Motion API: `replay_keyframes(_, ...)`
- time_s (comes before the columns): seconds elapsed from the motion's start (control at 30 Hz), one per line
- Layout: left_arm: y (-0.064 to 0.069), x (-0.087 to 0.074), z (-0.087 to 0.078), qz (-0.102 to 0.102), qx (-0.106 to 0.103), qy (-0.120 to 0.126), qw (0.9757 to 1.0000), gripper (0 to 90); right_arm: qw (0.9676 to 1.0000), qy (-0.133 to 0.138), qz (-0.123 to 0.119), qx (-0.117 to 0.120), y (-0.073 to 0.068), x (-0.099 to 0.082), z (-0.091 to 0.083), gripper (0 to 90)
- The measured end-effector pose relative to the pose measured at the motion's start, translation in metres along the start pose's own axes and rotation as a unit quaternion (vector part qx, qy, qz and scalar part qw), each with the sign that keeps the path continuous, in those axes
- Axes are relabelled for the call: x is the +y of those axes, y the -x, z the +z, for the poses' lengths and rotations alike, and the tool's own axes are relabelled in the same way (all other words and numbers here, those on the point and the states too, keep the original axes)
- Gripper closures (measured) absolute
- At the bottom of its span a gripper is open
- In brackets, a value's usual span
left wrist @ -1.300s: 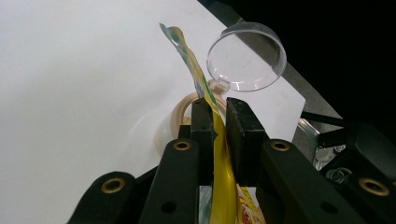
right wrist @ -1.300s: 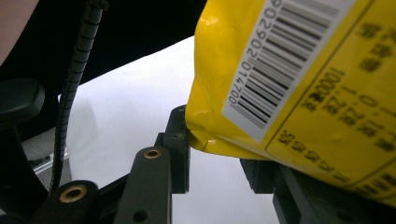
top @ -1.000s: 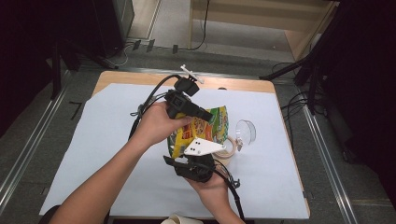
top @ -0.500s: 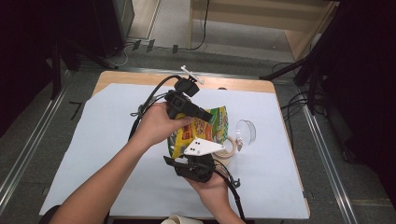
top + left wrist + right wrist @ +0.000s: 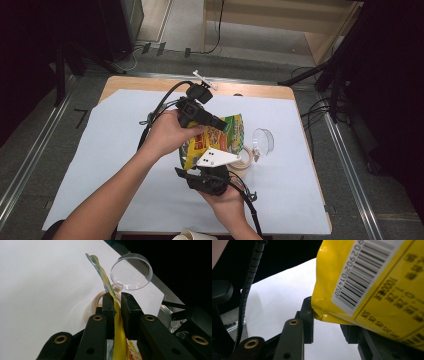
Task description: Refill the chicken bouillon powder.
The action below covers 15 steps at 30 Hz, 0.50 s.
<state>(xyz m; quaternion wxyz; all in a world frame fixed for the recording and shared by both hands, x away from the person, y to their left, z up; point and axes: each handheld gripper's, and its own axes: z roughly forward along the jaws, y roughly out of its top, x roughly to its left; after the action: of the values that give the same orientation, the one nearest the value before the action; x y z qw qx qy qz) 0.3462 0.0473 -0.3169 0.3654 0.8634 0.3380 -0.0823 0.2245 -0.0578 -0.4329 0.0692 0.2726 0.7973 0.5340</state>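
L hand is reaching in from lower left w/ forearm angled up across the desk, wrist bent so the left tongs are pointing right, onto the top edge of the yellow snack bag. In the left gripper view the left tongs are pinching nearly closed on the thin edge of the bag, pads pressing both sides. R hand is coming up from the bottom edge, palm under its tool, right tongs aiming up at the bag's lower corner. In the right gripper view the right tongs are standing partly apart w/ the bag's bottom corner, barcode side facing the cam, sitting between them; left jaw touching it, whether the other is pressing I can't tell. Bag is being held above the white desk cover, btwn both hands.

Nearby: clear plastic lid just right of the bag, tape roll beside and partly behind it, both close to the bag. White cup rim at the bottom edge.
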Motion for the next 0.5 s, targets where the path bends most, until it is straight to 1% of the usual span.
replay_keyframes(0.27,-0.0009,0.0001,0.0006,-0.004,-0.006,0.002,1.0,82.6,1.0,0.0,0.001,0.0,0.0002,0.0001,-0.0003,68.3)
replay_keyframes(0.5,-0.001,0.0003,0.0008,-0.004,-0.007,0.002,1.0,82.6,1.0,0.0,0.001,0.001,0.0001,0.0001,-0.0004,68.3)
